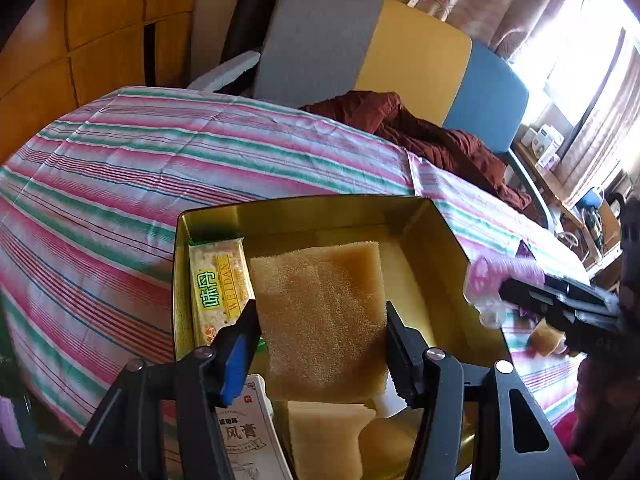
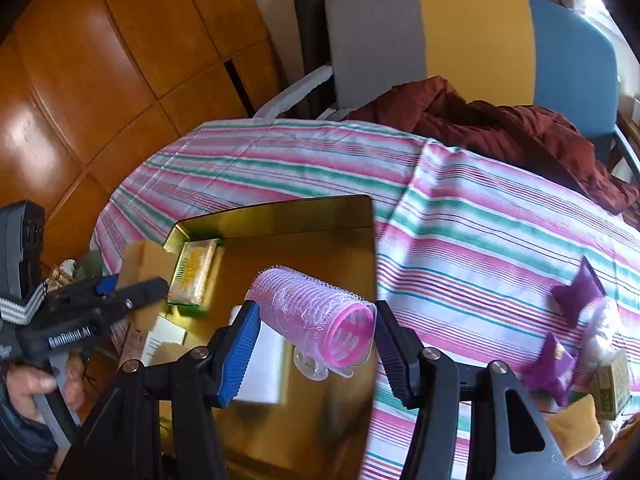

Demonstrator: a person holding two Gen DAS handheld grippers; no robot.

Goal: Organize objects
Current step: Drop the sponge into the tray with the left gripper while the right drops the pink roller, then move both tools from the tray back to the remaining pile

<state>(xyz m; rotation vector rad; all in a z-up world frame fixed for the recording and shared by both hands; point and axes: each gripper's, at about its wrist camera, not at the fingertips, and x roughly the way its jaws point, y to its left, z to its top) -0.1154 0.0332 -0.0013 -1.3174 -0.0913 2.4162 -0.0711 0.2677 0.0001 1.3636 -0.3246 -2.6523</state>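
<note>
Over the gold tin point(image 1: 444, 240) on the striped counter point(image 1: 120, 168): left gripper point(image 1: 320, 332) jaws clamp a sponge point(image 1: 320, 304); right gripper point(image 2: 314, 334) jaws clamp a pink hair roller point(image 2: 316, 312).

Our left gripper point(image 1: 322, 318) and right gripper point(image 2: 316, 320) share black angular arms with silver screw heads; each has one blue ribbed pad point(image 2: 236, 356) facing a black one. White lettering marks the left gripper's side.
</note>
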